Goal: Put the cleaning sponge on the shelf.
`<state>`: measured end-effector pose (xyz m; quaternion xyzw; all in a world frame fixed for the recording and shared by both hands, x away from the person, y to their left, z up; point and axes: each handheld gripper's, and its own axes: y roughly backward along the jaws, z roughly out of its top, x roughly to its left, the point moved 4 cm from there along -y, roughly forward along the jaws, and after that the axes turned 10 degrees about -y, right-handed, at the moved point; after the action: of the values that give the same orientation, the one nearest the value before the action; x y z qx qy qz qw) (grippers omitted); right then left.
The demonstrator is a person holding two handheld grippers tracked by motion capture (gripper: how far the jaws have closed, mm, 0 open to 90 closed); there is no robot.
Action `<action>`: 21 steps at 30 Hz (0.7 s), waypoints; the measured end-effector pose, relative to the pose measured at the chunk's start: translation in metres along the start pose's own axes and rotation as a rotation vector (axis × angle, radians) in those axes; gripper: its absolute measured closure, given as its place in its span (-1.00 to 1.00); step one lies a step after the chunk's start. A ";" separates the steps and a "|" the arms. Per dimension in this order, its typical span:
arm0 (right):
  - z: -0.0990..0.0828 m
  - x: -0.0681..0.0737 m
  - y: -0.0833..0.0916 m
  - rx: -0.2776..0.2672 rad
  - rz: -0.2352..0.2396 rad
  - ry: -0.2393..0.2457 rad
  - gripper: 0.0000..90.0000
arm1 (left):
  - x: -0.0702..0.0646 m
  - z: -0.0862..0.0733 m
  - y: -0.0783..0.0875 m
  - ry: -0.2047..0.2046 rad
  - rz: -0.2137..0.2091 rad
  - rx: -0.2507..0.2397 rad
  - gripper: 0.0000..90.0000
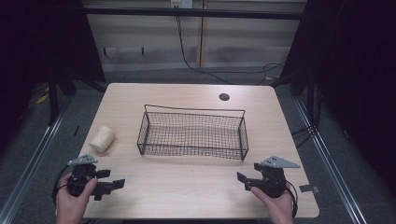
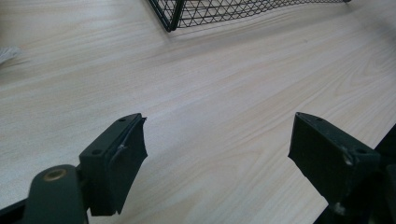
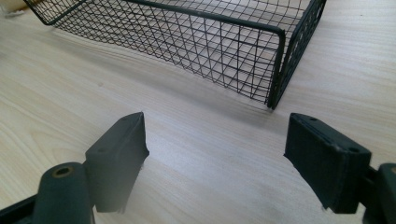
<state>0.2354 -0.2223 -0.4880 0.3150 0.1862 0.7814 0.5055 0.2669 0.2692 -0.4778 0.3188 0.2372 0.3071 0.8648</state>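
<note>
Wire basket sits empty between both open, empty grippers; a careless reach could snag its mesh.

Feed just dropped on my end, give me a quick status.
Left gripper open, right gripper open, both near table front edge. Wire basket empty, centre. Pale roll left of basket. Nothing in the way.

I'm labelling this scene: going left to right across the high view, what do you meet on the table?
Left tool → pale cylindrical roll → black wire basket → right tool.
</note>
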 end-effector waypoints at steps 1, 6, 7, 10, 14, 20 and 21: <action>0.000 0.001 0.000 0.001 0.002 0.003 -0.54 | 0.000 0.000 0.000 0.000 -0.003 -0.001 -0.59; 0.000 0.002 0.001 -0.006 0.007 0.011 -0.54 | 0.001 0.000 0.000 0.021 -0.013 -0.004 -0.59; 0.001 0.002 0.002 -0.008 0.010 0.011 -0.54 | 0.001 0.001 0.001 0.024 -0.014 -0.013 -0.59; 0.001 0.002 0.003 -0.011 0.015 0.008 -0.54 | 0.000 0.003 0.003 0.025 -0.027 -0.010 -0.59; 0.001 0.004 0.002 -0.012 0.026 0.013 -0.54 | -0.002 0.010 0.007 0.008 -0.047 -0.002 -0.59; 0.000 0.006 0.002 -0.005 0.038 0.018 -0.55 | 0.011 0.022 0.020 0.005 0.001 0.025 -0.57; 0.000 0.006 0.002 -0.005 0.038 0.018 -0.55 | 0.011 0.022 0.020 0.005 0.001 0.025 -0.56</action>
<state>0.2330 -0.2178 -0.4849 0.3102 0.1828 0.7940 0.4898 0.2800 0.2795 -0.4513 0.3291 0.2431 0.3054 0.8598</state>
